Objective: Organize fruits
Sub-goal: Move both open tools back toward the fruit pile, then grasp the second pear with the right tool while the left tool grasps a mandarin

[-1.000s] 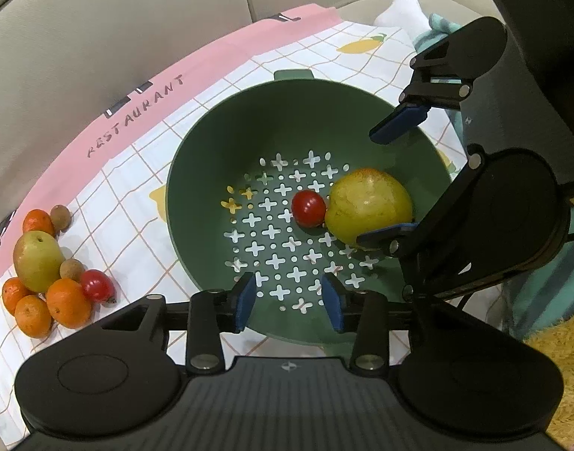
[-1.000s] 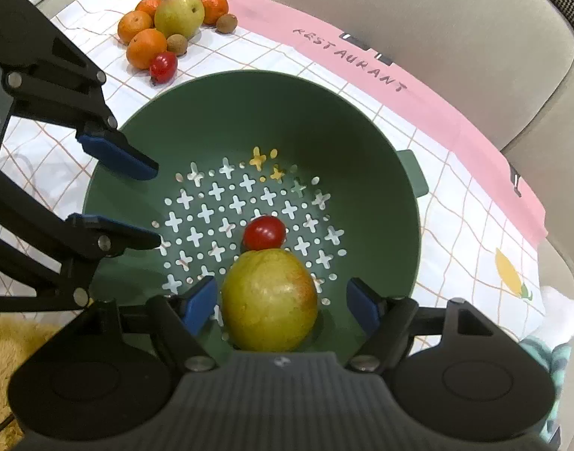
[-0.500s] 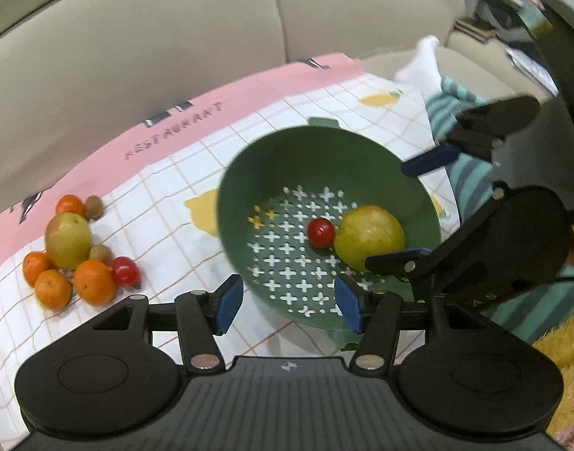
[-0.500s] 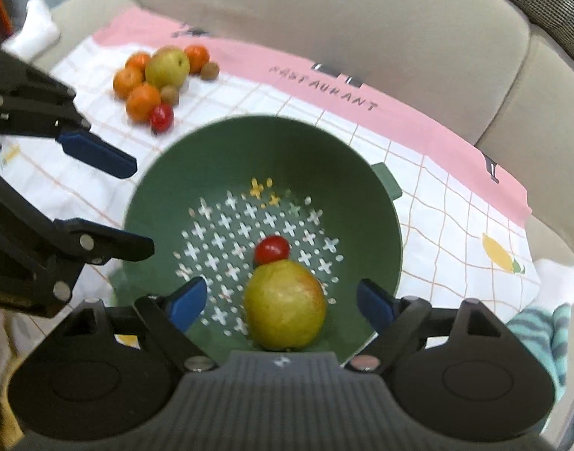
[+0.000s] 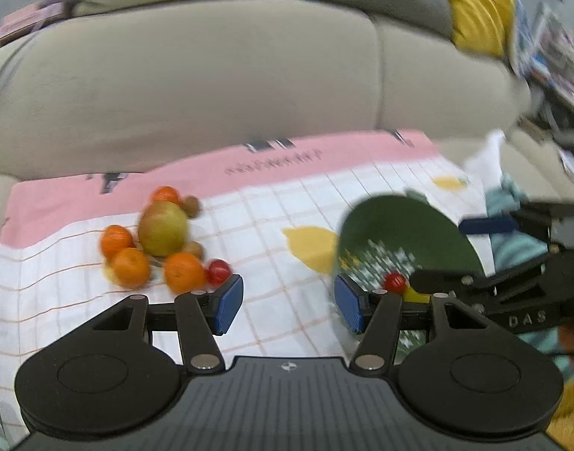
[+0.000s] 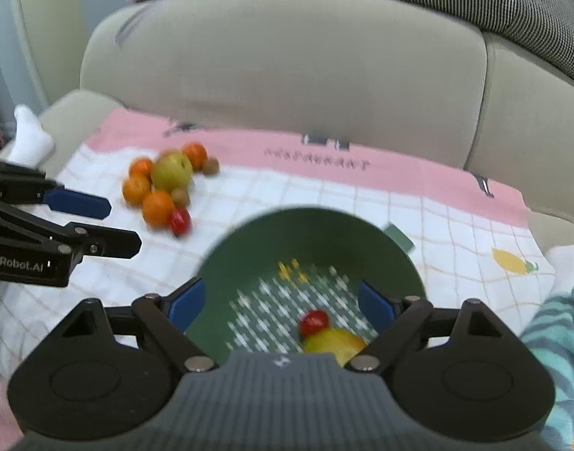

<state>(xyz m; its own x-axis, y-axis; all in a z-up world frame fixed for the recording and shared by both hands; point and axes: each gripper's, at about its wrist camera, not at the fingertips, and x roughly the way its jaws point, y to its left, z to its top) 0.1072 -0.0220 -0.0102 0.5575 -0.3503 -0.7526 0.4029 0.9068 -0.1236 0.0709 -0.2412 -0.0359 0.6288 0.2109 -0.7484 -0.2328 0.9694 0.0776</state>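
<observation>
- your left gripper [image 5: 289, 306] hangs above the cloth [image 5: 287, 225] with its blue pads apart and nothing between them; only bare cloth shows in the gap.
- your right gripper [image 6: 279, 302] hangs above the green colander [image 6: 272, 240], jaws wide apart and holding nothing. the fruit shows below the gap, not between the pads.
- the colander sits toward the right edge of the cloth. it holds a yellow-green apple [image 6: 334, 342] and a red cherry tomato [image 6: 314, 321], which touch each other on the perforated floor. the sloped wall likely keeps both from rolling out.
- the remaining fruit pile [image 5: 159, 244] lies near the left edge of the cloth, well apart from the colander: a large pear [image 5: 163, 227] in the middle, four oranges around it, brown kiwis tucked against it, and a second cherry tomato [image 5: 217, 271] at the near side of the pile.
- the cloth lies on a beige sofa [image 5: 212, 94], a soft base, so round fruit may roll when nudged.
- judged from this layout, the task is early: two pieces are in the colander, the pile is not.
- your left gripper is the nearer tool to the pile. the second cherry tomato is the closest piece; it is small and smooth, so centre the pads on it.
- both views are blurred; fine contact cannot be confirmed.
</observation>
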